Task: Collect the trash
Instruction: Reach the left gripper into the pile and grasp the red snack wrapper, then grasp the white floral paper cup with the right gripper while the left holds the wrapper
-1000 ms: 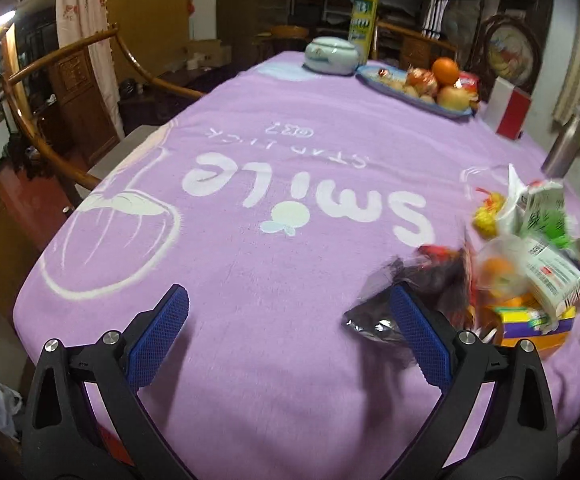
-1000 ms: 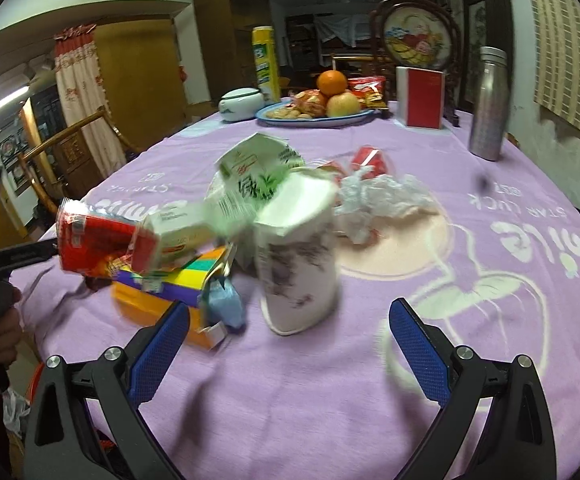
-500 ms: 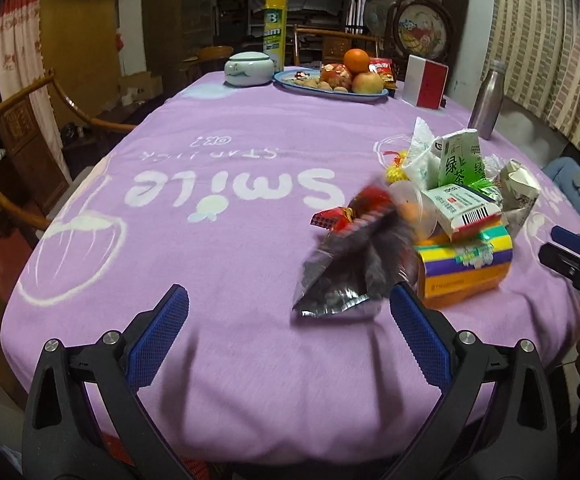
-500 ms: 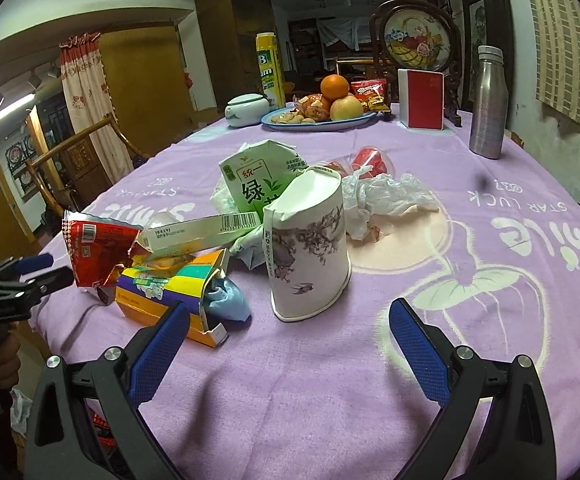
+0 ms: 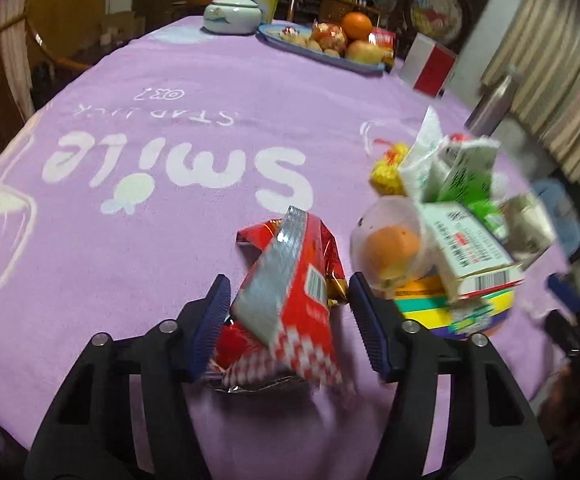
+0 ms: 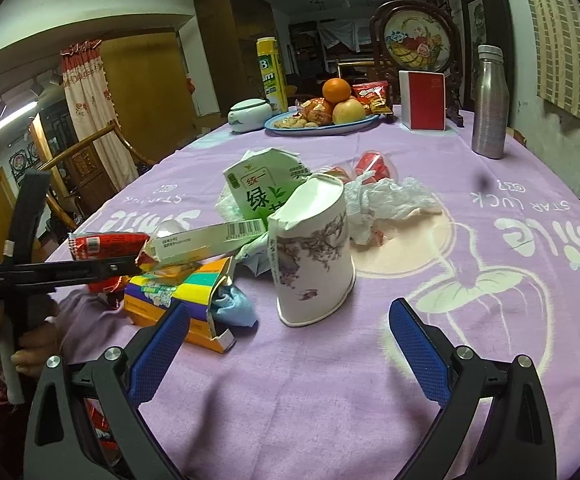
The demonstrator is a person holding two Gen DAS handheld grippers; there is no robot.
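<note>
The left gripper (image 5: 287, 320) was closing its blue-padded fingers (image 5: 213, 322) about a crumpled red snack wrapper (image 5: 290, 280) lying on the purple-clothed counter (image 5: 149, 208); the left pad met the foil, while the right pad stood just clear of it. The wrapper lay just beside the trash pile, a striped carton (image 6: 177, 292), a white box (image 5: 470, 256), a green tea carton (image 6: 265, 192) and an upturned paper cup (image 6: 314, 252). The right gripper (image 6: 290, 356) hovered with its fingers (image 6: 418, 356) spread wide and empty, near the paper cup.
</note>
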